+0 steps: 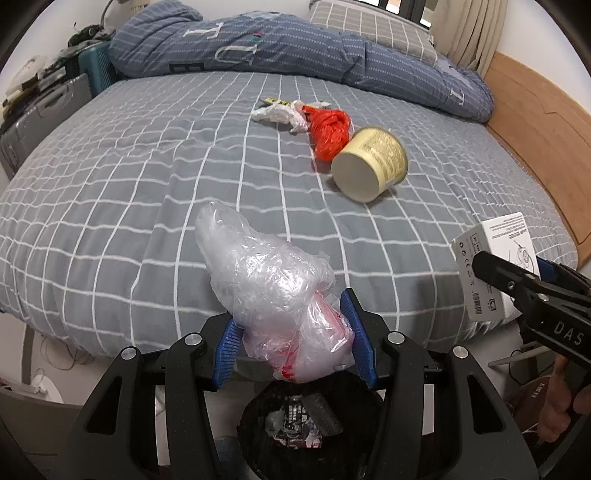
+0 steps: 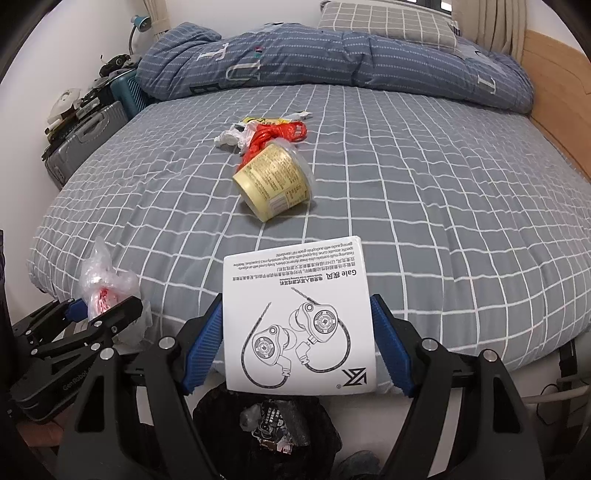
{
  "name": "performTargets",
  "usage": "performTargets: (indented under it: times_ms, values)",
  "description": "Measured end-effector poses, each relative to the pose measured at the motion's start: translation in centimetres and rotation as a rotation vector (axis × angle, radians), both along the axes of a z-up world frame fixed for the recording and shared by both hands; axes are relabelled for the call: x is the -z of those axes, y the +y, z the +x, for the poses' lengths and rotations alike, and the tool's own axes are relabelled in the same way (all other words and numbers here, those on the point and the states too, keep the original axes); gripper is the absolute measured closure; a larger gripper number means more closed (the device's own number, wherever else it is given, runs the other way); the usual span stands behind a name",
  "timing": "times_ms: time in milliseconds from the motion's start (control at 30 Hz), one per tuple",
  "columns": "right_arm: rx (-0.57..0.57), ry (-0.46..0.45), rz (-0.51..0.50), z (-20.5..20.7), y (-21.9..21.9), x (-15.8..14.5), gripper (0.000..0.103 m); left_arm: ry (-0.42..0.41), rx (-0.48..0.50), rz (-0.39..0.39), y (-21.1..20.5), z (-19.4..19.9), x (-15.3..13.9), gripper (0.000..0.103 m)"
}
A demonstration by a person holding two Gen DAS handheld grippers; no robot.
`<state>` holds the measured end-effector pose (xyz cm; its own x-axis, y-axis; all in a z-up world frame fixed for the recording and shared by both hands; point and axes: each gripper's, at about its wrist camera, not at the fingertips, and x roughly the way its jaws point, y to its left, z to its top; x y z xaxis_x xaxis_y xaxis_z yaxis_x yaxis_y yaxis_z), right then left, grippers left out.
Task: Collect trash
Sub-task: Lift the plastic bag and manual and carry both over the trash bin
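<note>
My left gripper (image 1: 295, 339) is shut on a crumpled clear plastic bag (image 1: 266, 280) with red print, held over a black-lined trash bin (image 1: 306, 424) at the bed's foot. My right gripper (image 2: 297, 343) is shut on a white earphone box (image 2: 299, 317), also above the bin (image 2: 266, 428); the box shows at the right of the left wrist view (image 1: 491, 266). On the grey checked bed lie a yellow tub (image 1: 369, 164) on its side, a red plastic bag (image 1: 328, 133) and a white plastic bag (image 1: 280, 115).
A rolled blue duvet (image 1: 295, 48) and a pillow (image 1: 373, 26) lie at the bed's far end. A wooden bed frame (image 1: 535, 129) runs along the right. Suitcases (image 1: 40, 110) stand at the left. The bin holds some trash.
</note>
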<state>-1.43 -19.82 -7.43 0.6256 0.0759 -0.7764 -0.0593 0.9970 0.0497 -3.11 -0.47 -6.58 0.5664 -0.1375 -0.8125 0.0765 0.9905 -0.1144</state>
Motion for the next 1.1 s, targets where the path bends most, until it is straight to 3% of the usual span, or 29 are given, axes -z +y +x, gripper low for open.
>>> performTargets:
  times_ms: [533,1100]
  values:
    - [-0.003,0.021,0.008,-2.4,0.2,0.9,0.031,0.014,0.01,0.011,-0.1,-2.8,0.5,0.052]
    - [0.001,0.075,0.014,-8.7,1.2,3.1,0.031,0.068,-0.025,-0.006,1.7,-10.1,1.3,0.052]
